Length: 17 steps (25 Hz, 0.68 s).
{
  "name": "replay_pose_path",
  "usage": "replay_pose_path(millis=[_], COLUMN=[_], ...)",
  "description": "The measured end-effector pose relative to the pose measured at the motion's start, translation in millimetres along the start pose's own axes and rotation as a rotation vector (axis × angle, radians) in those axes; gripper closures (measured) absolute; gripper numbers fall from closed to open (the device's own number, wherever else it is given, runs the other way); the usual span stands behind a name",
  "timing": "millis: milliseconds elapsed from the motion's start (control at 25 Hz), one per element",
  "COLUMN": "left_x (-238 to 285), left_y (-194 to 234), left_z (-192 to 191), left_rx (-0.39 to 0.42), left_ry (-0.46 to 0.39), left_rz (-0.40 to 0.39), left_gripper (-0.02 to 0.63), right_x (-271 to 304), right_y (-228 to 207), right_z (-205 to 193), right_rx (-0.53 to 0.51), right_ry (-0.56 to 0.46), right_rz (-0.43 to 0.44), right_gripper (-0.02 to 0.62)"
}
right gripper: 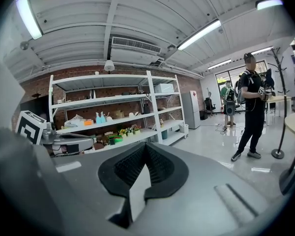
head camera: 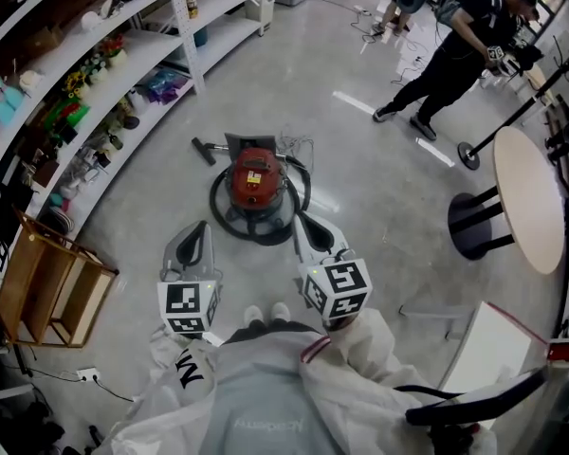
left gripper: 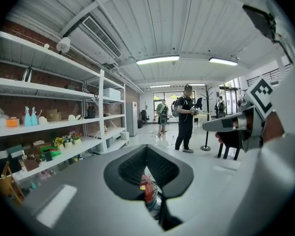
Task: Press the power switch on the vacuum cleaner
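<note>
The red-topped vacuum cleaner with a steel drum [head camera: 257, 186] stands on the glossy grey concrete floor [head camera: 360, 178], straight ahead of the person. Its black hose [head camera: 224, 224] is looped round its base. The power switch is too small to pick out.

The left tool [head camera: 202, 227] hangs just beside the drum's near-left side and the right tool [head camera: 301, 218] just beside its near-right side, neither touching it. In the left gripper view the jaws meet at their tips with nothing held, and the vacuum's red top shows through the gap lower down. In the right gripper view the jaws are likewise together and empty, with bare floor in the gap.

White metal shelving [head camera: 123, 64] runs along the left. A round beige worktop [head camera: 529, 197] stands well apart at the right, and a person in black clothes [head camera: 460, 50] stands beyond it.
</note>
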<state>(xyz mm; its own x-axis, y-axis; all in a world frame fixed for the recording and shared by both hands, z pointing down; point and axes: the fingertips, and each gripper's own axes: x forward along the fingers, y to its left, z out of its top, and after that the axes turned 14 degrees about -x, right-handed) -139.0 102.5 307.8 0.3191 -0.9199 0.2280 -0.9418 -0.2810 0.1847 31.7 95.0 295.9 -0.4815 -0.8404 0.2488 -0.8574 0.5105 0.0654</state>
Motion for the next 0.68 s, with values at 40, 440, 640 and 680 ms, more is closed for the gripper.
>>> replay_pose_path(millis=[40, 440, 640, 680], left_x=[1.5, 8.4, 10.6, 11.2], left_y=[-2.6, -3.5, -5.9, -7.0], left_z=[-0.5, -0.2, -1.5, -1.5], left_rx=[0.001, 0.011, 0.009, 0.009], left_ry=[0.001, 0.010, 0.016, 0.016], left_rz=[-0.003, 0.013, 0.013, 0.011], left_gripper=[0.606, 0.606, 0.606, 0.606], right_x=[0.5, 4.2, 3.9, 3.7], right_y=[-0.7, -4.6, -8.4, -9.3], right_z=[-0.6, -8.7, -9.7, -9.9], right_rx=[0.002, 0.010, 0.012, 0.012], right_ry=[0.000, 0.015, 0.014, 0.014], right_rz=[0.003, 0.025, 0.024, 0.023], right_gripper=[0.595, 0.595, 0.595, 0.595])
